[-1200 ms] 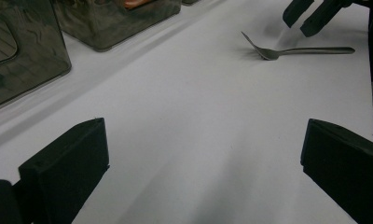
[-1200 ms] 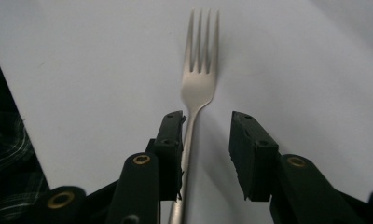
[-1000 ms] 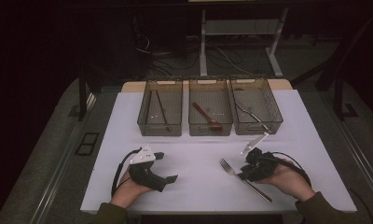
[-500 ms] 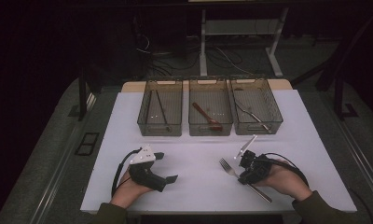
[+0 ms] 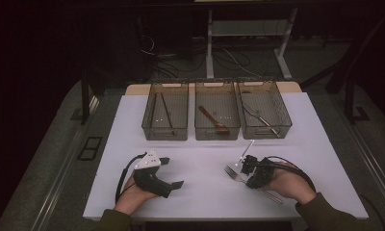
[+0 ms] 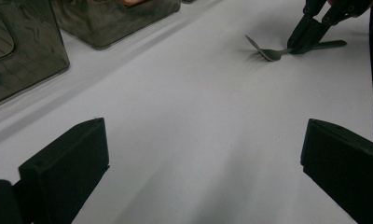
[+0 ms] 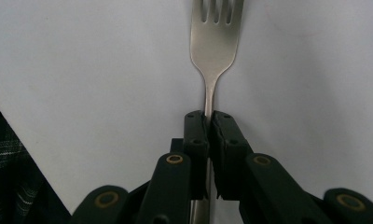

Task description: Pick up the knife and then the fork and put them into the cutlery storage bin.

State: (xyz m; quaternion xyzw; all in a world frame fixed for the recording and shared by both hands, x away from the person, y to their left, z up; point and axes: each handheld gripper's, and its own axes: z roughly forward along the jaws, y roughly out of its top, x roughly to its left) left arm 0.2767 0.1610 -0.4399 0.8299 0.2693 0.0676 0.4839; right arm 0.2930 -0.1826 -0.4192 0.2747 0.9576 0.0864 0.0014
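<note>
A metal fork (image 5: 235, 175) lies on the white table (image 5: 200, 159) at the front right, tines pointing left and away. My right gripper (image 5: 249, 181) has just been closing and is now shut on the fork (image 7: 216, 46), with its pads pinching the thin neck behind the tines in the right gripper view (image 7: 209, 116). The left gripper view shows the same fork (image 6: 268, 53) farther off, held by those jaws. My left gripper (image 5: 172, 172) rests at the front left in a hand, open, with only bare table between its wide jaws (image 6: 205, 128).
Three clear bins stand in a row at the back of the table. The left bin (image 5: 164, 136) holds thin dark sticks, the middle bin (image 5: 217, 136) a wooden spoon (image 5: 213, 120), and the right bin (image 5: 267, 134) a metal utensil (image 5: 261, 118). Cables trail from both grippers.
The right gripper's jaws have closed onto the fork's neck, and its white top piece has tipped more upright. The left gripper has stayed where it was.
</note>
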